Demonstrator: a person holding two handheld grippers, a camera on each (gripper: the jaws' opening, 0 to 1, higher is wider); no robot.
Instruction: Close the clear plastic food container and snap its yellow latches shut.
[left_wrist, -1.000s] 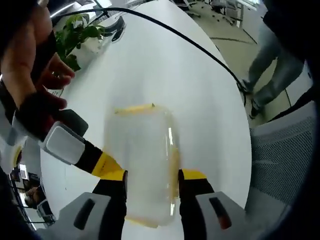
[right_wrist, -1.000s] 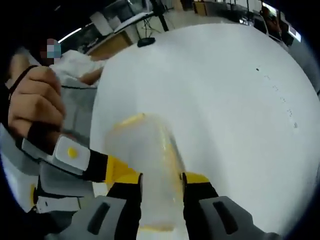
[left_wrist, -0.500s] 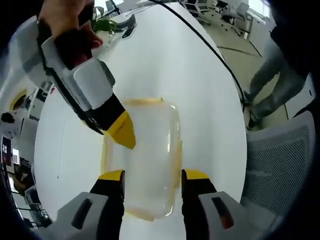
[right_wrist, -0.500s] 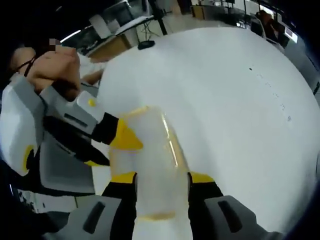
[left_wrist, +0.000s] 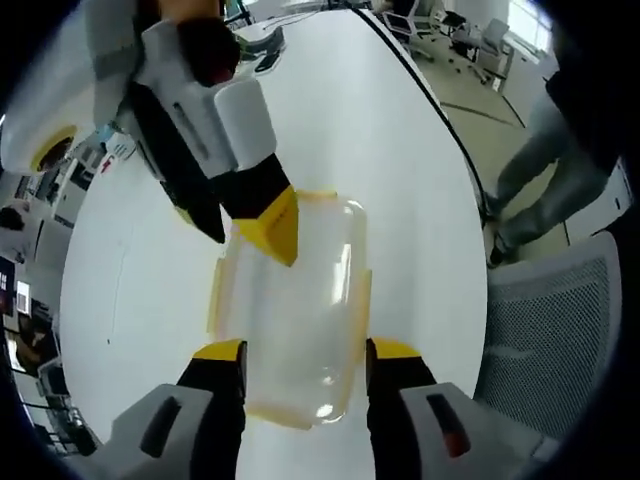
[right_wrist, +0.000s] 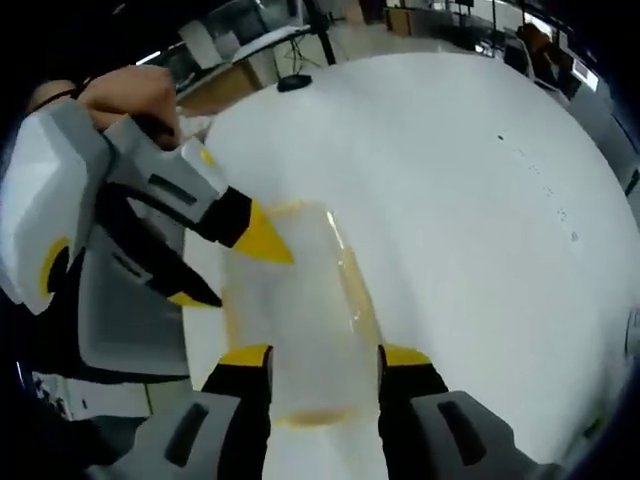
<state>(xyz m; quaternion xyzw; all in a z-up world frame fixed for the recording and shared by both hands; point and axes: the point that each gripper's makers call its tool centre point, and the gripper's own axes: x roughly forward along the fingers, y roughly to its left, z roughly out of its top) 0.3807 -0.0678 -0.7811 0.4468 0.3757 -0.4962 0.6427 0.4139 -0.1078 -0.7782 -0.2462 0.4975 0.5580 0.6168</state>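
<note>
A large white table (left_wrist: 400, 150) is seen beneath everything, with a grey mesh chair (left_wrist: 545, 330) just beside its edge in the left gripper view. A black cable (left_wrist: 440, 140) is laid along the tabletop toward that edge. The clear plastic food container (left_wrist: 295, 320) is set flat on the table with its lid on, and its yellow latches (left_wrist: 215, 300) are seen along the rim. In the left gripper view the left gripper (left_wrist: 300, 350) is held over the container's near end, its jaws spread wide to either side of it, while the right gripper (left_wrist: 255, 215) is pressed down onto the far part of the lid; whether its jaws grip anything cannot be told there. In the right gripper view the right gripper (right_wrist: 315, 355) is seen with jaws parted wide astride the container (right_wrist: 295, 320), and the left gripper (right_wrist: 240, 250) is seen at the lid's far left corner.
</note>
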